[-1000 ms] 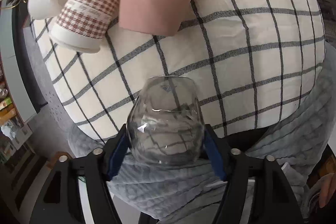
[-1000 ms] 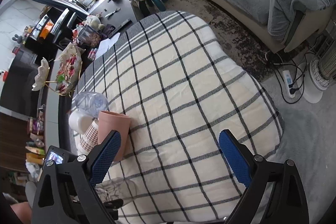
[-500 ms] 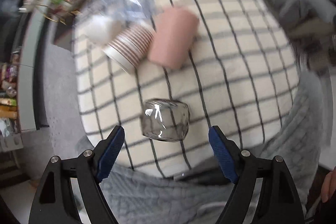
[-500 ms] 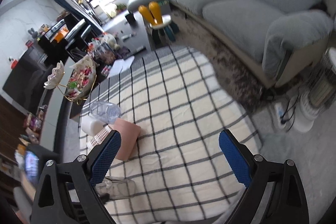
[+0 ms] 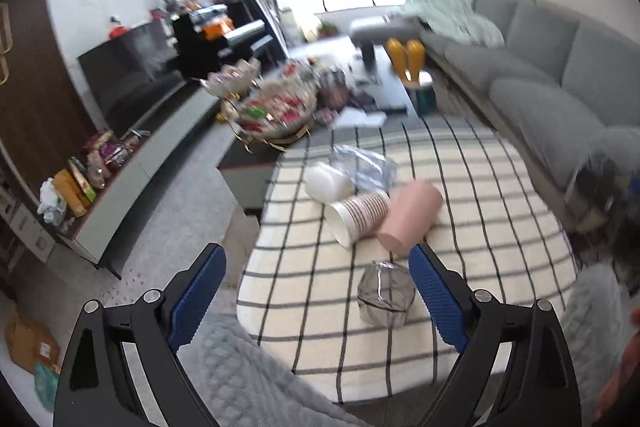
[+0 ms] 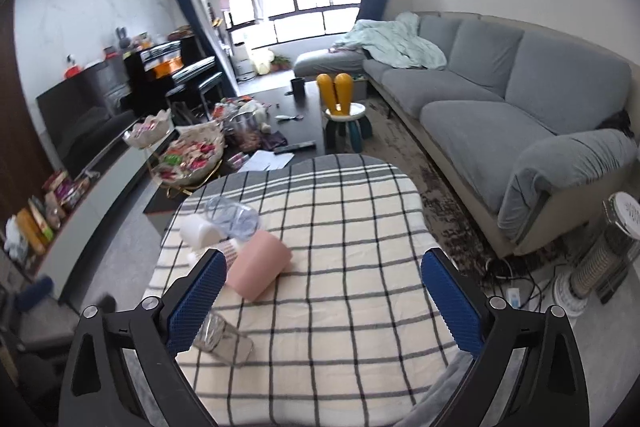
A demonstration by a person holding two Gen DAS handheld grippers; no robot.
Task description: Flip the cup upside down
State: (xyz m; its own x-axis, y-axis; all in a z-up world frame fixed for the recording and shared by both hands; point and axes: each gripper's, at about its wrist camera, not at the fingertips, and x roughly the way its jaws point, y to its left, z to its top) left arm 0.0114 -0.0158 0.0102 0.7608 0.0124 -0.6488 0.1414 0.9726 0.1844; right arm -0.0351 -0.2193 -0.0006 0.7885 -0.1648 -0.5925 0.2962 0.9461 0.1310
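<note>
Right wrist view: a grey sofa [image 6: 500, 99] lines the far wall beyond a table draped in a checked cloth [image 6: 340, 227]. Near the cloth's left side a pink cup [image 6: 260, 269], a patterned paper cup [image 5: 360, 217] and a white cup [image 5: 328, 183] stand upside down in a cluster. The clear glass cup [image 5: 386, 293] sits inverted on the cloth near its front edge, apart from both tools. The left gripper [image 5: 316, 301] and right gripper [image 6: 320, 301] are both spread wide, holding nothing.
</note>
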